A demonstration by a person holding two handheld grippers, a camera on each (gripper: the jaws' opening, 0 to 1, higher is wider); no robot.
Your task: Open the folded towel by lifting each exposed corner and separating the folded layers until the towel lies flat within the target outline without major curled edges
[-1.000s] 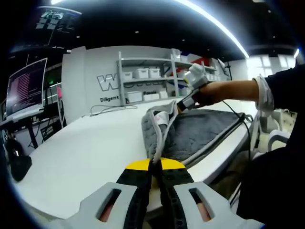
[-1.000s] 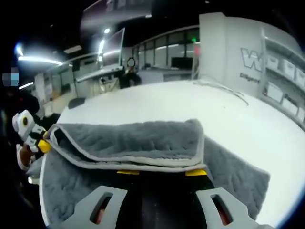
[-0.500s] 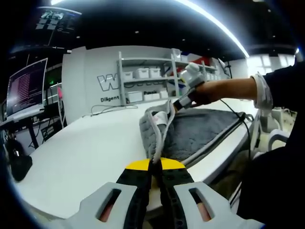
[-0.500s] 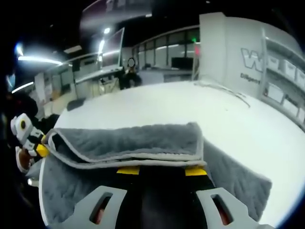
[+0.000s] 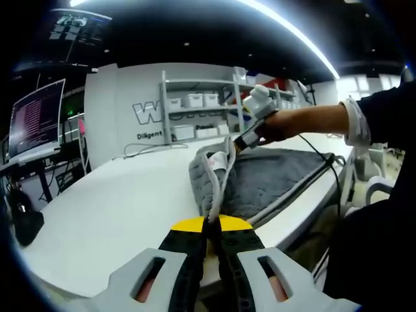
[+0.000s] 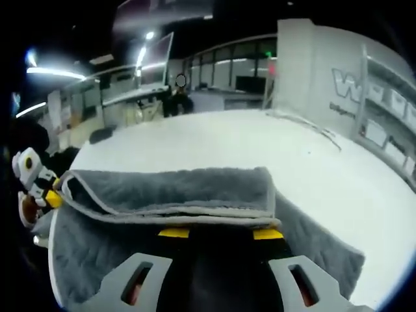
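The towel (image 5: 260, 182), grey with a pale border, is seen in the left gripper view lying on the white table (image 5: 110, 214), with its upper layer raised into a standing fold. The near corner of this layer is clamped between the closed jaws of the left claw (image 5: 208, 224), whose yellow tips are pressed together on the cloth. At the far corner, the right claw (image 5: 244, 140) is seen, held in a hand (image 5: 273, 123), and it is closed on the edge of the same raised layer. Behind the table a white wall with shelves (image 5: 208, 104) and boxes is visible, and a monitor (image 5: 36, 120) stands at the left. In the right gripper view, the towel (image 6: 169, 192) is spread across the table (image 6: 260, 143), and the lifted layer lies as a thick fold directly over the yellow tips of the right claw (image 6: 221, 233). The gap between its jaws is hidden by the cloth, but the fold is held there. At the left edge, the left claw (image 6: 52, 195) is seen gripping the other corner of the fold. The lower layer rests flat on the table beneath.
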